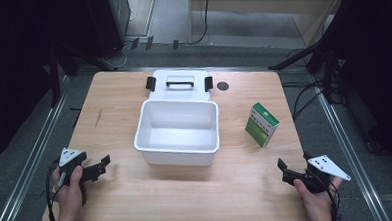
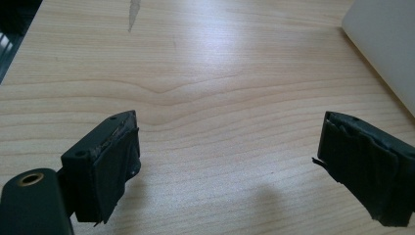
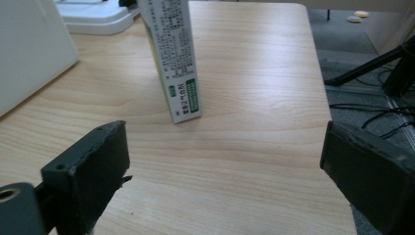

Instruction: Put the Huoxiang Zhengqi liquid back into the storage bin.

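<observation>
- High view: a light wooden table [image 1: 138,203] carries an open white bin [image 1: 177,132] at its centre; the bin's lid [image 1: 180,85], with a handle and two black clips, lies flat just behind it, touching or nearly touching the far wall; a green and white box [image 1: 262,123] stands upright to the right of the bin, apart from it; a small dark disc [image 1: 223,86] sits near the table's far edge, right of the lid; the left gripper [image 1: 104,165] rests near the front left corner in the person's left hand [image 1: 69,183], jaws spread and pointed toward the bin; the right gripper [image 1: 284,170] sits near the front right corner in the right hand [image 1: 313,198], jaws likewise parted, nothing between them.
- Left gripper view: both black jaws stand wide apart over bare wood; the bin's white wall shows at upper right, well clear of the jaws; a pale scuff [image 2: 133,12] marks the tabletop farther off.
- Right gripper view: the jaws gape with only tabletop between them; the box stands upright ahead, printed side facing, just beyond the left jaw's line; the bin's wall rises at far left, the lid behind it.
</observation>
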A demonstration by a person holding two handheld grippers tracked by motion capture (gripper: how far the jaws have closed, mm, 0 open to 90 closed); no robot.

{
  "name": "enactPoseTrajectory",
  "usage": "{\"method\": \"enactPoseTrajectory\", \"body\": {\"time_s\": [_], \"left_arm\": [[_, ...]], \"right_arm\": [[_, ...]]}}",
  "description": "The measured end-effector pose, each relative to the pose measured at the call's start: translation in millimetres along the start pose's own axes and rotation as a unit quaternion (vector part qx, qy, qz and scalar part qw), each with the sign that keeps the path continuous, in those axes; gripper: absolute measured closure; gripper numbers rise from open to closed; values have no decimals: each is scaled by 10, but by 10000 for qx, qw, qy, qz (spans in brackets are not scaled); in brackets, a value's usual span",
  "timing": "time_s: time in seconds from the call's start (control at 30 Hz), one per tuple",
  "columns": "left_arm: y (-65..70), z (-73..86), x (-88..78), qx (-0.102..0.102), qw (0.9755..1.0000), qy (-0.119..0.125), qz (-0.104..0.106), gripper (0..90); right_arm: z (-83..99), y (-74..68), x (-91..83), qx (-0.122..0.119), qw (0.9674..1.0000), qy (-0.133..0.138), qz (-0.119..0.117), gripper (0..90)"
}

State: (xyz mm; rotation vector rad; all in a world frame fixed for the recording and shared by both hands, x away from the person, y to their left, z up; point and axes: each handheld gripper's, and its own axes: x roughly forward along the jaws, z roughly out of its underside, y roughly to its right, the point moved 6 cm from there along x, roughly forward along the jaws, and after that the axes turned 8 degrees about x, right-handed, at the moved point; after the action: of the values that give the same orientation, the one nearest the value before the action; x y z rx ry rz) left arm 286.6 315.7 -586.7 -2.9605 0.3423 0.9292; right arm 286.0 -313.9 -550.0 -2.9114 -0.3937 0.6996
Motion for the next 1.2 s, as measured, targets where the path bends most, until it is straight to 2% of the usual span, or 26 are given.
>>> {"method": "enactPoseTrajectory", "body": {"time_s": [0.17, 0.27, 0.37, 0.4, 0.5, 0.57, 0.63, 0.77, 0.83, 0.93, 1.0, 1.07, 1.2], "left_arm": [[0, 0, 0, -26, 10000, 25, 12, 92], [0, 0, 0, -26, 10000, 21, 31, 92], [-1, 1, 0, -26, 10000, 4, 25, 92], [-2, 1, 1, -32, 10000, 17, 31, 92], [-3, 1, -1, -54, 10000, 20, 36, 92], [-4, 1, 0, -55, 10000, 18, 34, 92], [-4, 0, 1, -46, 10000, 19, 33, 92], [-5, 1, 1, -48, 10000, 13, 31, 92], [-4, 1, 1, -60, 10000, 12, 30, 92], [-5, 1, 2, -63, 10000, 11, 35, 92], [-5, 2, 1, -59, 10000, 7, 36, 92], [-5, 1, 2, -63, 10000, 10, 34, 92], [-6, 2, 0, -65, 10000, 0, 52, 93]], "right_arm": [[-31, -50, 54, -134, 9991, -384, -114, 52], [-85, -81, 84, -171, 9973, -685, -219, 52], [-140, -99, 94, -264, 9960, -840, -175, 65], [-202, -128, 103, -349, 9938, -1034, -202, 75], [-266, -149, 121, -495, 9892, -1374, -132, 98], [-307, -172, 130, -640, 9842, -1647, -151, 113], [-358, -179, 140, -817, 9801, -1808, -20, 126], [-432, -192, 184, -978, 9698, -2231, 73, 129], [-456, -206, 208, -1069, 9629, -2475, 81, 130], [-501, -229, 245, -1191, 9509, -2852, 147, 131], [-532, -247, 263, -1119, 9459, -3041, 146, 137], [-561, -269, 282, -1038, 9387, -3285, 128, 136], [-626, -325, 313, -1175, 9228, -3664, 171, 136]]}}
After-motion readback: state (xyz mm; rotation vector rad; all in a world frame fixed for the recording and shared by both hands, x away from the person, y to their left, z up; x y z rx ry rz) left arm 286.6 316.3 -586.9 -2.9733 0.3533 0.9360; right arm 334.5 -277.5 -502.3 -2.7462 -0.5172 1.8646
